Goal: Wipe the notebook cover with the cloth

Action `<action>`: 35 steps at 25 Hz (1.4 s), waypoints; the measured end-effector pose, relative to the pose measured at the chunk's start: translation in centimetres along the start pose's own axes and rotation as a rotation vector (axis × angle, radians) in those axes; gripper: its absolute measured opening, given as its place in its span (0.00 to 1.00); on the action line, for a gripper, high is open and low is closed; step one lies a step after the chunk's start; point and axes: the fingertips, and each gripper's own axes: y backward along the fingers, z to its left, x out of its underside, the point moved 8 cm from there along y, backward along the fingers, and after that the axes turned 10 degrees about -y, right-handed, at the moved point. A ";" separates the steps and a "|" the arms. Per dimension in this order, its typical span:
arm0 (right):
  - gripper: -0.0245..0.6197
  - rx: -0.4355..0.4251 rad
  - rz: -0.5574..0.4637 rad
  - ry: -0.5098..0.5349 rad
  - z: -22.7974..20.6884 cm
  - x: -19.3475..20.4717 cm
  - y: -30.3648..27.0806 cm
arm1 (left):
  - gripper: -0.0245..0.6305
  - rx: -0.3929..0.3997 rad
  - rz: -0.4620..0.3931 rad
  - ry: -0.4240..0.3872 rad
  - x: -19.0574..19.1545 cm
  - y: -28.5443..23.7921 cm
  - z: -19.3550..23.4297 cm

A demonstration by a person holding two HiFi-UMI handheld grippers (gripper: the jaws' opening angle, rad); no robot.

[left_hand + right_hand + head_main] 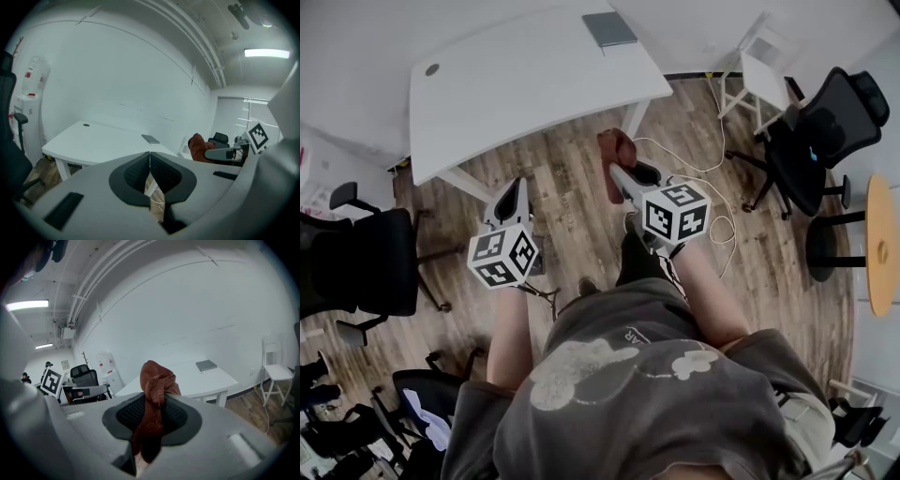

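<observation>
The person stands on the wooden floor [581, 234], off the near edge of the white table [516, 84], holding both grippers out in the air short of that edge. The right gripper [614, 174] pinches the cloth [154, 399], a rust-red fabric. In the right gripper view its dark ribbed fingers [180, 416] are clamped on the cloth's middle, so a knotted bunch stands up above them and a tail hangs below. The left gripper [150, 161] carries nothing. In the left gripper view its fingers [136, 173] are pressed together, with only a thin seam between the pads. From the head view the two grippers are held side by side and apart, both pointing toward the table. The notebook [609, 28], with a grey cover, lies flat and closed close to the table's right edge, toward its far right corner, well apart from both grippers and untouched by the cloth. A small dark round port [432, 69] sits near the table's left edge. Beyond the table's right edge stands a white chair [764, 61], and near it a black office chair [825, 131]. A pale cable [712, 183] loops over the floor between the person and those chairs
</observation>
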 end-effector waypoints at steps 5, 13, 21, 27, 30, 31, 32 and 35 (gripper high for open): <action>0.19 0.002 -0.003 -0.021 -4.0 -1.9 -1.2 | 0.03 -0.032 0.011 -0.011 -0.7 -2.8 -0.3; 0.19 -0.013 -0.016 -0.054 -12.9 -7.1 -3.6 | 0.03 -0.089 0.009 -0.052 -3.1 -9.9 -2.6; 0.19 -0.060 -0.004 -0.041 -21.5 -12.9 -6.8 | 0.03 -0.149 0.006 -0.046 -5.5 -18.3 -5.0; 0.19 -0.102 0.031 -0.055 -27.3 -15.7 -8.5 | 0.03 -0.178 0.028 -0.037 -6.7 -24.3 -7.4; 0.19 -0.118 0.049 -0.071 -30.2 -16.8 -9.2 | 0.03 -0.189 0.046 -0.038 -7.1 -26.8 -8.7; 0.19 -0.122 0.058 -0.076 -31.2 -17.1 -9.4 | 0.03 -0.193 0.050 -0.036 -7.2 -27.4 -9.2; 0.19 -0.126 0.068 -0.080 -32.0 -17.3 -9.6 | 0.03 -0.198 0.055 -0.035 -7.3 -28.1 -9.6; 0.19 -0.141 0.095 -0.087 -33.7 -17.6 -10.3 | 0.03 -0.210 0.075 -0.049 -7.6 -29.6 -10.4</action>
